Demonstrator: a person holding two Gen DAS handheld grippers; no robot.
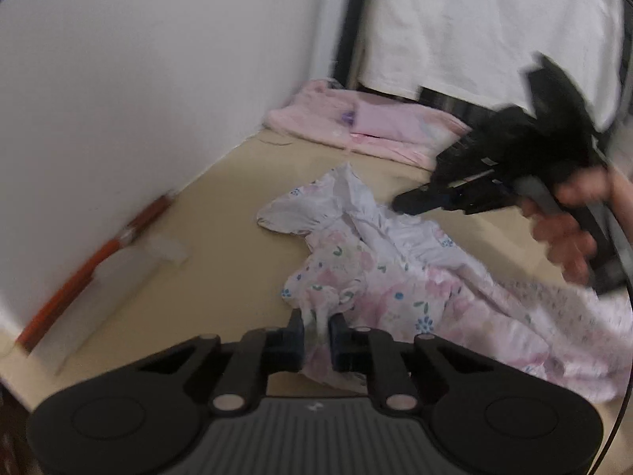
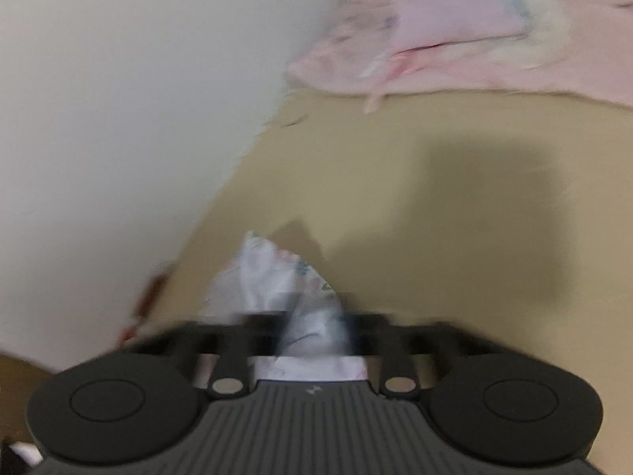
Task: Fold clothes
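Floral garment [image 1: 368, 277], no legible writing, logo only

Right wrist view smeared with motion, pink pile [image 2: 455, 35] just a blur; floral garment [image 1: 379, 277] runs off the left view's right edge

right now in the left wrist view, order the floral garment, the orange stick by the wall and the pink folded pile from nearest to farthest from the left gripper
1. floral garment: pinched between the left gripper fingers, straight ahead.
2. orange stick: off to the left, along the wall.
3. pink folded pile: at the far end of the tan surface, ahead and slightly right.
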